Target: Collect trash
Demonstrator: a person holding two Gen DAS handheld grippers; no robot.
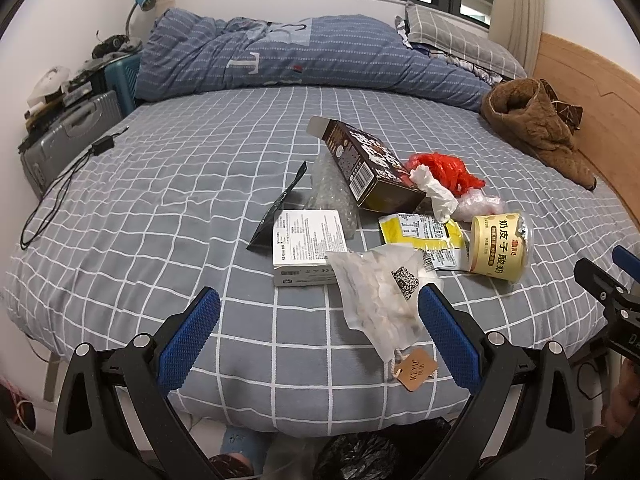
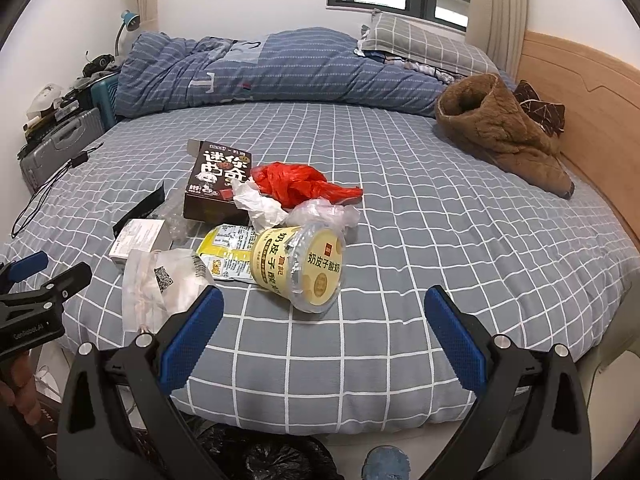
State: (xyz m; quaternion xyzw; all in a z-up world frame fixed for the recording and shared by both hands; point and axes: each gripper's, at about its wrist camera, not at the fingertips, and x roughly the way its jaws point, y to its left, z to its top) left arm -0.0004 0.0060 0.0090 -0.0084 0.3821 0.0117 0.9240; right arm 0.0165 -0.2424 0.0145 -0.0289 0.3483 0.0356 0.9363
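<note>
A pile of trash lies on the grey checked bed [image 1: 160,216]. It holds a tipped yellow yogurt cup [image 1: 502,248] [image 2: 304,268], a dark snack box [image 1: 368,168] [image 2: 218,180], a red plastic bag [image 1: 444,170] [image 2: 298,182], crumpled white tissue [image 1: 436,192] [image 2: 260,206], a yellow wrapper [image 1: 424,236] [image 2: 226,256], a small white box [image 1: 306,246] [image 2: 138,240] and a clear bag with a tag [image 1: 380,300] [image 2: 160,288]. My left gripper [image 1: 320,300] is open, its right finger beside the clear bag. My right gripper [image 2: 324,308] is open, just short of the cup.
A folded blue quilt [image 1: 304,56] and pillows lie at the far side. A brown fleece garment [image 1: 536,128] rests by the wooden headboard [image 2: 588,120]. A black cable [image 1: 60,188] trails at the left edge. A black bag [image 2: 272,460] sits on the floor below.
</note>
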